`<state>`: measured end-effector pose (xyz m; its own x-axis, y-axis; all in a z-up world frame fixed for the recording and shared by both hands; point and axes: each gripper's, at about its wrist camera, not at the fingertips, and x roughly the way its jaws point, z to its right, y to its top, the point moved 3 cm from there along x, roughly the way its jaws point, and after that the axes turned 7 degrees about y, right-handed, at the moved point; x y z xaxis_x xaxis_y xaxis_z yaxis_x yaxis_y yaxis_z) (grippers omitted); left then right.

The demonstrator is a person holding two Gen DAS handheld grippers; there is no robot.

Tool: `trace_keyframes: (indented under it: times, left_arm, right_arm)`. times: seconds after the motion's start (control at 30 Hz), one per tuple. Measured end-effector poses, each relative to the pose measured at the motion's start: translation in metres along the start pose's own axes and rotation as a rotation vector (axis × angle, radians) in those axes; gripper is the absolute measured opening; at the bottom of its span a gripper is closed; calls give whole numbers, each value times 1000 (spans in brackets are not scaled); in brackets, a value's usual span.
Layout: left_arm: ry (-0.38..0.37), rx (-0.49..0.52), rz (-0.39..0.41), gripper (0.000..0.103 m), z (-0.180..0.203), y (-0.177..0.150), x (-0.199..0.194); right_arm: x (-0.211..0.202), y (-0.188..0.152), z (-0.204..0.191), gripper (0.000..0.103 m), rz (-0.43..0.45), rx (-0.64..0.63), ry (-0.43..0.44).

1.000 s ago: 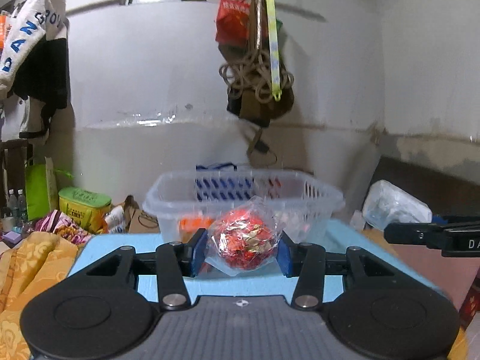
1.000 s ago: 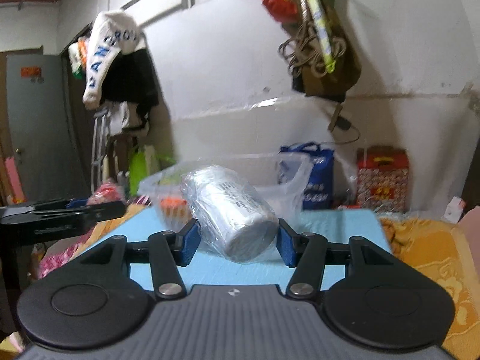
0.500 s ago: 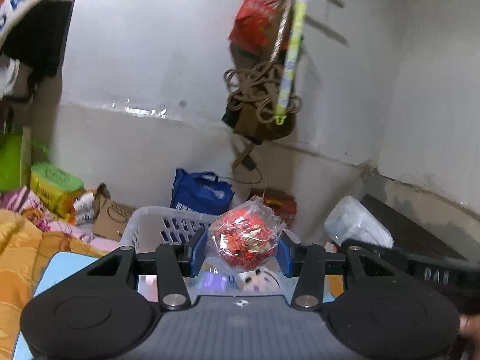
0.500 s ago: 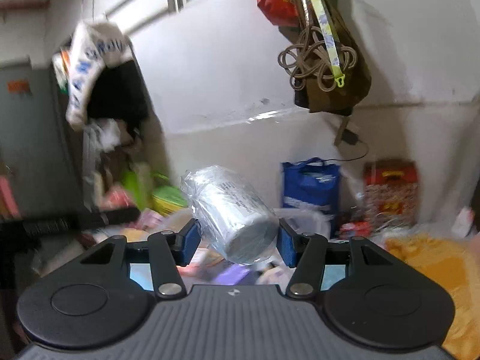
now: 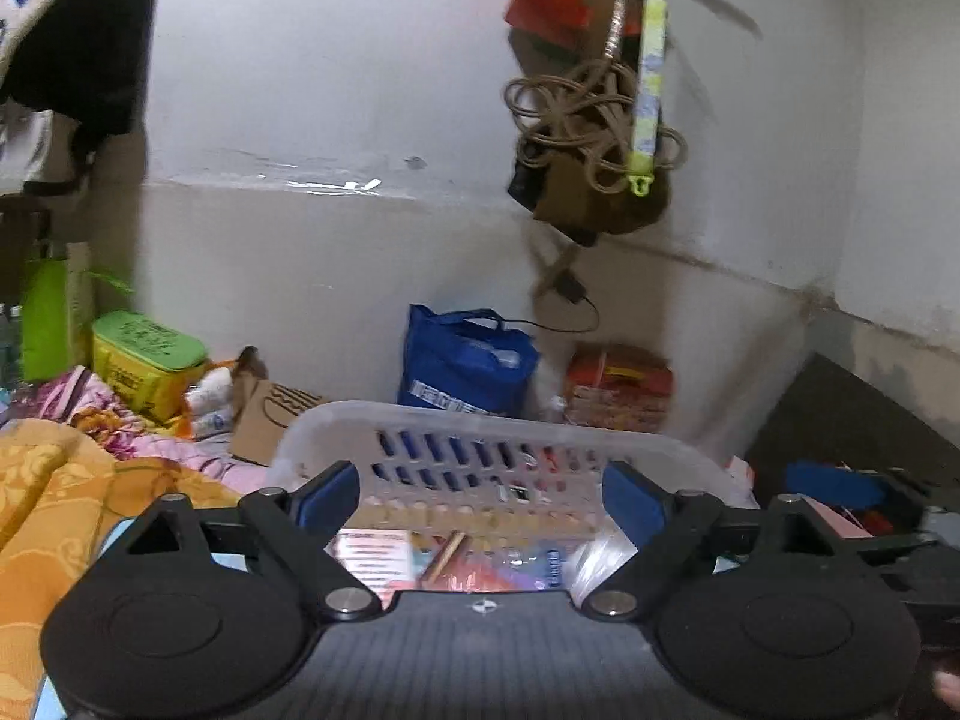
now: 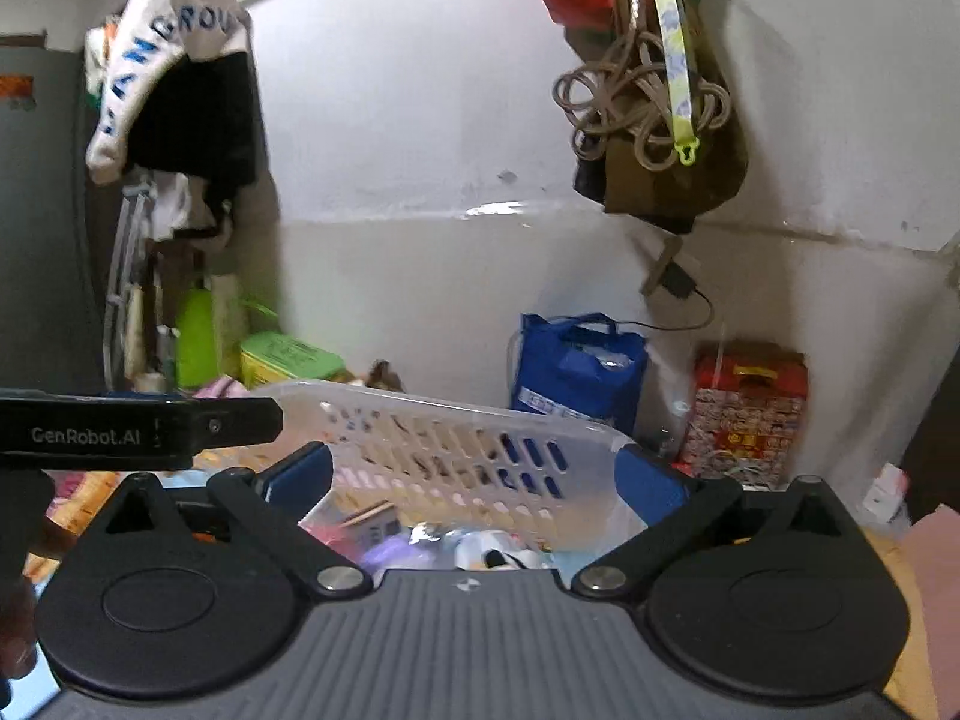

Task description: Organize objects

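A clear plastic basket (image 5: 480, 420) with slotted walls sits right in front of both grippers; it also shows in the right wrist view (image 6: 456, 414). Several small packets and wrapped items (image 5: 480, 564) lie inside it. My left gripper (image 5: 480, 501) is open and empty above the basket's near side. My right gripper (image 6: 474, 480) is open and empty over the basket too. The left gripper's black body (image 6: 138, 429) crosses the left of the right wrist view. The red bagged ball and the silver wrapped roll are not clearly in sight.
A blue bag (image 5: 468, 360) and a red box (image 5: 618, 384) stand by the white wall behind the basket. Orange patterned cloth (image 5: 54, 510) lies to the left. A green-lidded yellow box (image 5: 144, 360) sits far left. Ropes and bags (image 5: 594, 138) hang above.
Both grippers moved over the basket and opened. The red bagged ball left the left gripper and the silver wrapped roll left the right gripper.
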<state>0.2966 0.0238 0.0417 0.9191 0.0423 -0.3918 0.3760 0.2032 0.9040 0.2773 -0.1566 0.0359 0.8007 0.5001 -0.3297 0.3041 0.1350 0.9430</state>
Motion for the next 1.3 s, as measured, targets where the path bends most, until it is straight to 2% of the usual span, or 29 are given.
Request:
trace_keyframes:
  times: [0.1,0.17,0.23,0.33,0.43,0.5,0.6,0.77,0.87,1.13,1.3]
  left_arm:
    - [-52,-41,15,90,-10,-5,-19]
    - [-55,-22,38,90,-9,-9,-36]
    - [-22,9,61,91,-7,-13,-57]
    - [40,12,91,103,-6,-18,-81]
    - [56,19,95,103,-4,-25,-96]
    - [90,30,66,103,-1,-25,-98]
    - [105,45,29,103,1,-29,-103]
    - [101,67,30,103,1,-36,-111]
    - [103,78,23,103,2,-40,-108]
    - [159,132,33,103,15,-51,-102]
    - [121,130,0,103,23,-56,-98]
  right_arm:
    - [-18,-1,-3,103,-15,8,22]
    - [-31,-1,-4,103,-12,16,38]
    - [-45,-1,-5,103,-4,38,40]
    - [-54,-1,-2,103,-23,104,12]
    - [-65,-11,-3,103,-38,142,-8]
    - [-65,-17,-9,103,-64,104,-46]
    - [-72,-21,-16,103,-44,70,-83]
    - [-79,-22,-19,103,-6,88,-88]
    - [-74,-26,-18,103,-23,101,-68]
    - [-66,-41,-20,103,-62,70,-109]
    - [-67,-45,-13,103,-68,102,-129]
